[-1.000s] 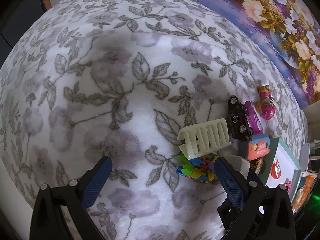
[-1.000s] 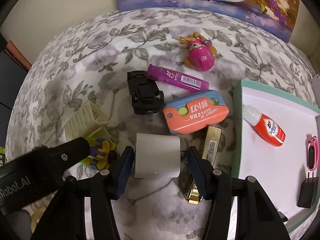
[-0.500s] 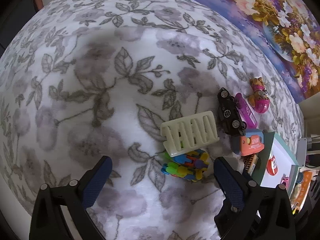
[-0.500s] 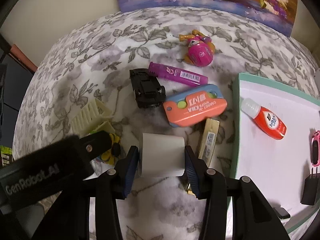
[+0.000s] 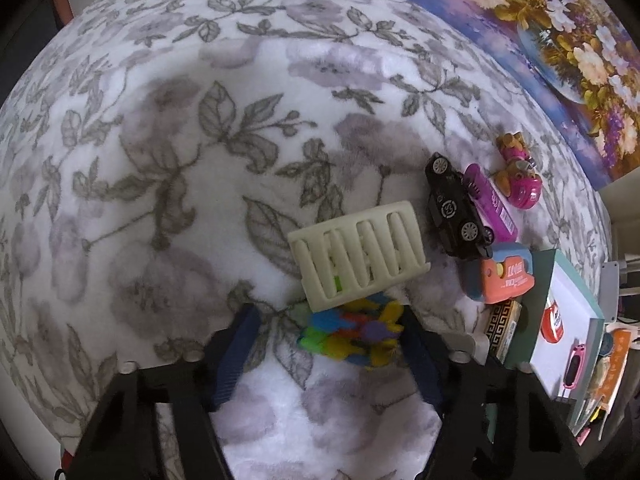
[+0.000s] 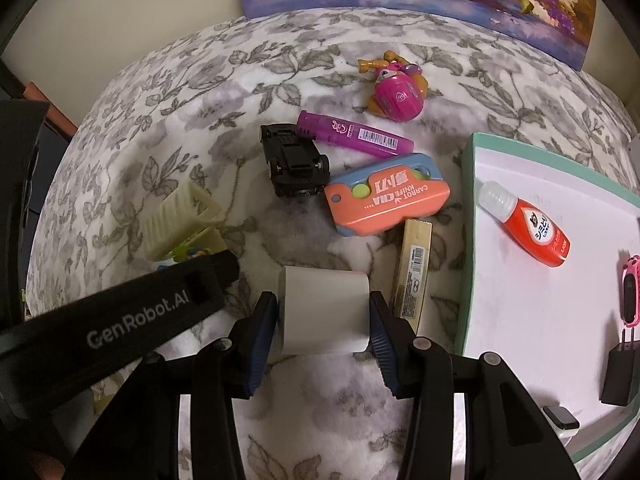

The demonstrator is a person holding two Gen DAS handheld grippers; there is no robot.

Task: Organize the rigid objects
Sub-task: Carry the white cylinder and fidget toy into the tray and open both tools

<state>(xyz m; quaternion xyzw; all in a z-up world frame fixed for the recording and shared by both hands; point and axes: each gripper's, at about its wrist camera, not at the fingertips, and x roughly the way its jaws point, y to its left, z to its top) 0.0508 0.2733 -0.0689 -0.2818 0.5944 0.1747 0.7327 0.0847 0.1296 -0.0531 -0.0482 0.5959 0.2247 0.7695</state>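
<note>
A: What differs from a second ago?

B: The right gripper (image 6: 323, 312) has closed in on the white block (image 6: 323, 312); its blue pads (image 6: 262, 330) now press both sides, where a gap showed before. The left gripper (image 5: 332, 354) has narrowed too and come down around the pile of coloured plastic pieces (image 5: 354, 338). Its fingers are blurred, and I cannot tell whether they touch the pile.

A: Where does the block sit?

B: On the flowered blanket (image 6: 160, 128), just left of the gold-edged box (image 6: 414, 274) and below the orange carrot knife (image 6: 386, 200).

A: Count the loose things.

B: One black toy car (image 6: 294, 164), one purple marker (image 6: 354, 136), one pink pup toy (image 6: 396, 90), one knife, one box, one cream slatted rack (image 5: 358, 254) leaning over the pile.

A: And in the tray (image 6: 468, 240)?

B: One red bottle (image 6: 528, 230), one pink gadget (image 6: 630, 290), one black charger (image 6: 620, 370) and one watch (image 6: 560, 418) at the near rim.
</note>
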